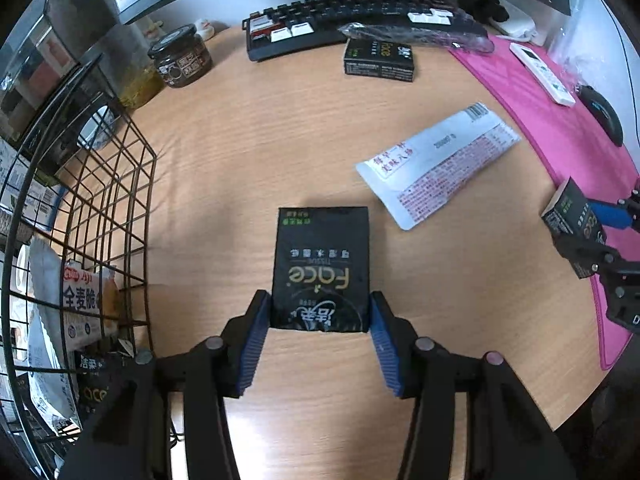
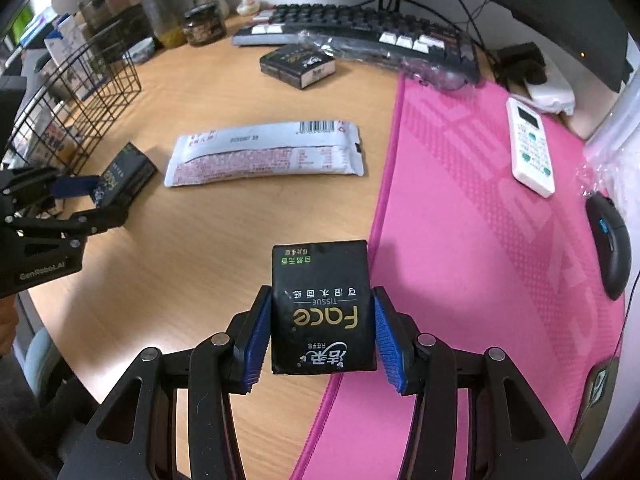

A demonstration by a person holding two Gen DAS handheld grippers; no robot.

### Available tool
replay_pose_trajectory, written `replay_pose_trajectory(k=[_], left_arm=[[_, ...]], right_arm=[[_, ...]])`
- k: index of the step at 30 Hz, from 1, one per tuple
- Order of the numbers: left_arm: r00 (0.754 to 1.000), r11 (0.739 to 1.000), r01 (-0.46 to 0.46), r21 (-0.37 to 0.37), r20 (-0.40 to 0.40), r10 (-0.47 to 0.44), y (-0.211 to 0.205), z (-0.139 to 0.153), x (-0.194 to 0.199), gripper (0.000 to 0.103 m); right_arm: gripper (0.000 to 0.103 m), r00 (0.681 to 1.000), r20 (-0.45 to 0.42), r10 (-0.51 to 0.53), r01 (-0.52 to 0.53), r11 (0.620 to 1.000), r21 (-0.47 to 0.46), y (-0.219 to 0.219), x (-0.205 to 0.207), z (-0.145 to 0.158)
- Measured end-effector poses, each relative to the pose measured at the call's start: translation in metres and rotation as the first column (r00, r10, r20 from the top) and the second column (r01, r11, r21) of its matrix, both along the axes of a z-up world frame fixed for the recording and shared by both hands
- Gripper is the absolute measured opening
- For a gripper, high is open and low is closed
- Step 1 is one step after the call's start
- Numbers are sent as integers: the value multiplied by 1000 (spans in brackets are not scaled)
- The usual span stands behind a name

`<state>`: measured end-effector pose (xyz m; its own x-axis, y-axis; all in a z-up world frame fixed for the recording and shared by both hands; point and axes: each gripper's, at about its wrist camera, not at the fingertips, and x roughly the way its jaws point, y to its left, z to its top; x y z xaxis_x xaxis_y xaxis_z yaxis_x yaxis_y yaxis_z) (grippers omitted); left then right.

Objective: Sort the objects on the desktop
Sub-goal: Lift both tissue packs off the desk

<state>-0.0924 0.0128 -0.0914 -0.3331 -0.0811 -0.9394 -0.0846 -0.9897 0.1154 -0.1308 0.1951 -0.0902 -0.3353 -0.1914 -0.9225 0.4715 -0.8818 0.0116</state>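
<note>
My left gripper (image 1: 319, 294) is shut on a black "Face" tissue pack (image 1: 320, 264), which its blue pads pinch only near their tips above the wooden desk. The wire basket (image 1: 132, 184) stands just to its left, with another black pack and a snack bag inside. My right gripper (image 2: 322, 289) is shut on a second black tissue pack (image 2: 322, 312), over the edge of the pink mat (image 2: 480, 240). Each view shows the other gripper: the left gripper (image 2: 110, 200) beside the basket (image 2: 116, 76), the right gripper (image 1: 576, 224) at the far right.
A white snack packet (image 2: 264, 152) lies mid-desk. A bundle of black tissue packs (image 2: 298, 64) sits in front of the keyboard (image 2: 360, 28), with crumpled plastic wrap beside it. A jar (image 1: 180, 58) stands at the back left. On the mat lie a white remote (image 2: 530, 144) and a mouse (image 2: 612, 240).
</note>
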Motion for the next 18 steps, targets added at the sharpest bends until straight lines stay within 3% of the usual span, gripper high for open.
replay_pose_trajectory(k=[10,11,12,18], left_arm=[[1000,999,25,-30,-6,-25,8,5,-4,66],[1000,999,26,-25,-4,-26,7,3,-8,63],[1000,999,30,-21,-1,-30,7,3,-9,53],[1000,1000,26,4,-6,-26,-2,3,-21,52]], right_arm=[[53,1000,-15,-12,12,1000,27,-7,-10,-1],[49,1000,-16,-11,11,999,33,-7,-9,-2],[48,1000,-15,-10,10,999,35,-7,-9,-2],[48,1000,-16,-13,13,1000,15,-5,-8,7]])
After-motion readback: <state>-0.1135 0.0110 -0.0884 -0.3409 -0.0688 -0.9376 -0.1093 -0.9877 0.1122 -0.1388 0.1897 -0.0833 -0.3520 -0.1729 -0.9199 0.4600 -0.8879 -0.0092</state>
